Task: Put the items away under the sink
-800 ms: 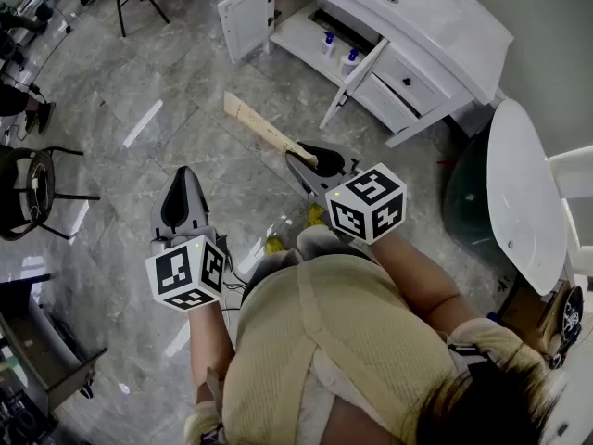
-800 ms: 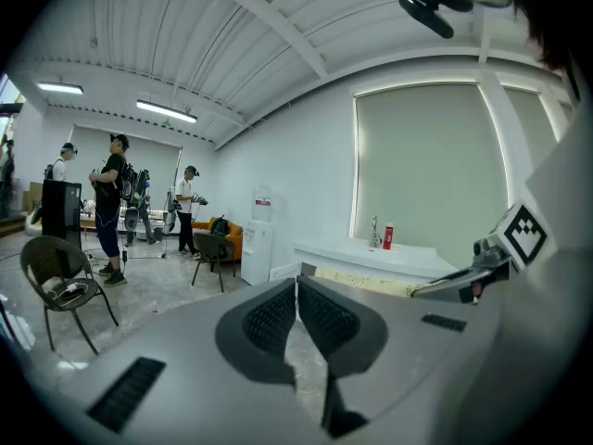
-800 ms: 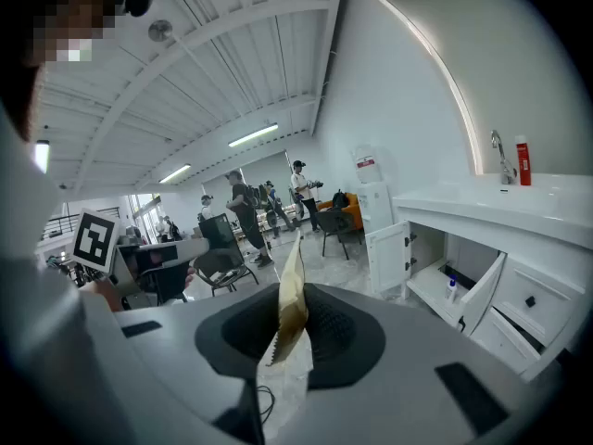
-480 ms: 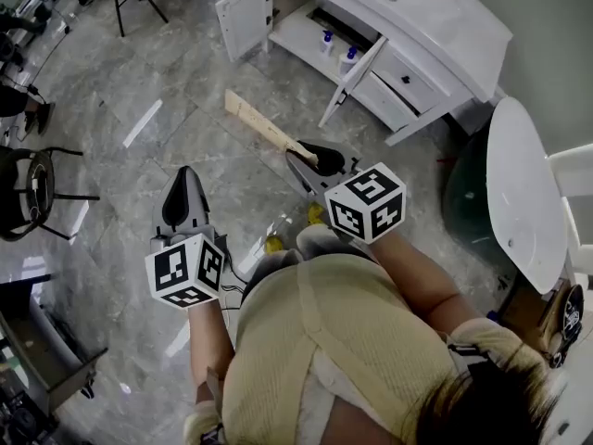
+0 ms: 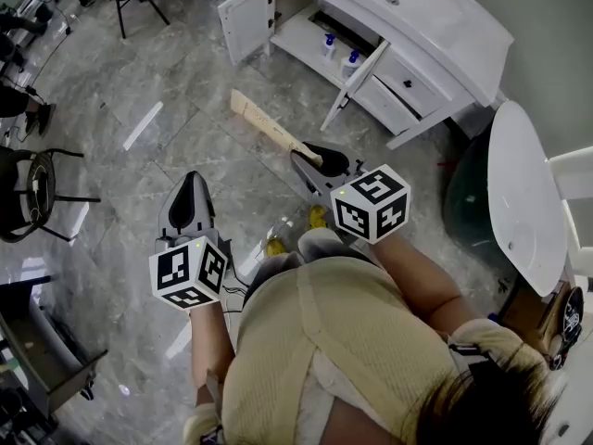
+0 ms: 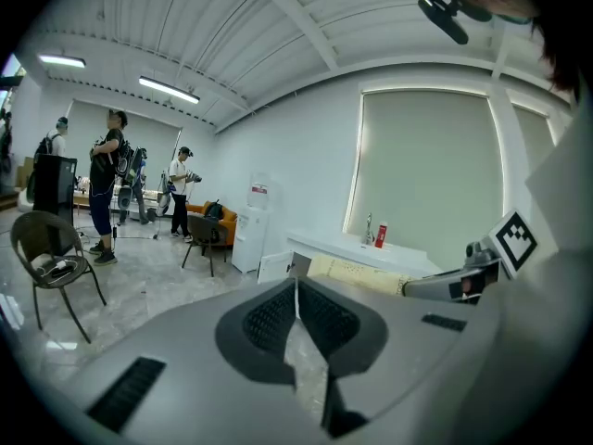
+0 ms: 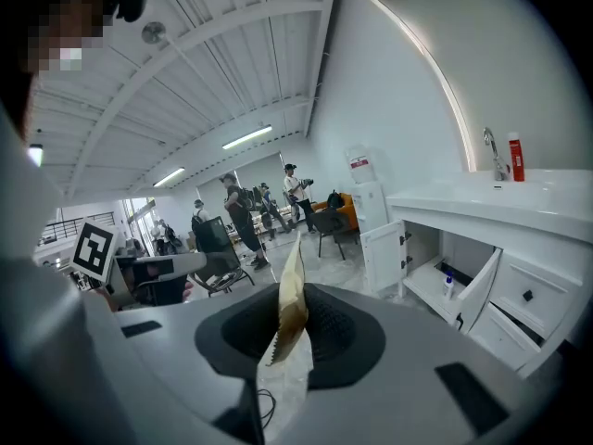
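right gripper [image 5: 310, 158]: carried above the floor [image 5: 139, 91], tipped slightly downward; jaws clamped on the near end of the tan packet [image 5: 264, 126].
tan packet: long, flat, paper-like; held edge-on in the air, its free end turned toward the sink cabinet [image 5: 301, 35], well apart from it.
left gripper [image 5: 190, 202]: held to the left of the right gripper, nearer the body; jaws pressed together, nothing gripped.
sink cabinet: white; two doors swung open, the shelf exposed.
bottles [image 5: 329, 44]: two, white with blue caps, stood upright side by side on the cabinet shelf.
sink surface [image 7: 482, 197]: white; a red tube [image 7: 516, 158] stood just beside the tap.
chair [image 5: 32, 188]: dark, at the left edge of the head view, well apart.
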Tool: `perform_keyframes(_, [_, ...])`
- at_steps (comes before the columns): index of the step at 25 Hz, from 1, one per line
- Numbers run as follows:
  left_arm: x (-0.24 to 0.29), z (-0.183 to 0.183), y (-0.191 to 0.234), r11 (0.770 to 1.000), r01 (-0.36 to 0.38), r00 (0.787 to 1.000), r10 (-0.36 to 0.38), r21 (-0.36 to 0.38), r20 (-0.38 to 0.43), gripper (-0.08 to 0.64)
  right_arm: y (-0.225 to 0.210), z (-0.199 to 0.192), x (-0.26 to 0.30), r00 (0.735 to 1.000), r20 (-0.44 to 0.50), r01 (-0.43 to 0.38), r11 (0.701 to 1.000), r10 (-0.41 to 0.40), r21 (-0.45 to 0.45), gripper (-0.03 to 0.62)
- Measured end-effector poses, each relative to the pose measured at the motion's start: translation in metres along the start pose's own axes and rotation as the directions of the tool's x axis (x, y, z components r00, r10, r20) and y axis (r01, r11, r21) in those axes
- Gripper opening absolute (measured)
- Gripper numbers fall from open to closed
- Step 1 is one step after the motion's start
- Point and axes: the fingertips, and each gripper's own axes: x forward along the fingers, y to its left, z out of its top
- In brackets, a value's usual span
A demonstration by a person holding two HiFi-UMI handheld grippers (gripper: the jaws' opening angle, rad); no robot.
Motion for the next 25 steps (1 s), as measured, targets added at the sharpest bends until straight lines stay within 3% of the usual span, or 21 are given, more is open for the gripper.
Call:
perform_keyframes(15, [-0.019, -0.024, 0.039, 0.999, 0.035, 0.997, -0.036, -0.016, -0.07, 0.044, 0.022, -0.009, 0.03, 0.999, -0.007, 0.051, 0.998, -0.05, 0.034, 0.086])
perform_keyframes(25, [0.005, -0.02, 0.064, 0.999, 0.022, 0.997, -0.025, -0.047, -0.074, 0.044, 0.011, 0.002, 0.063, 0.998, -0.022, 0.061, 0.997, -0.06, 0.036, 0.086])
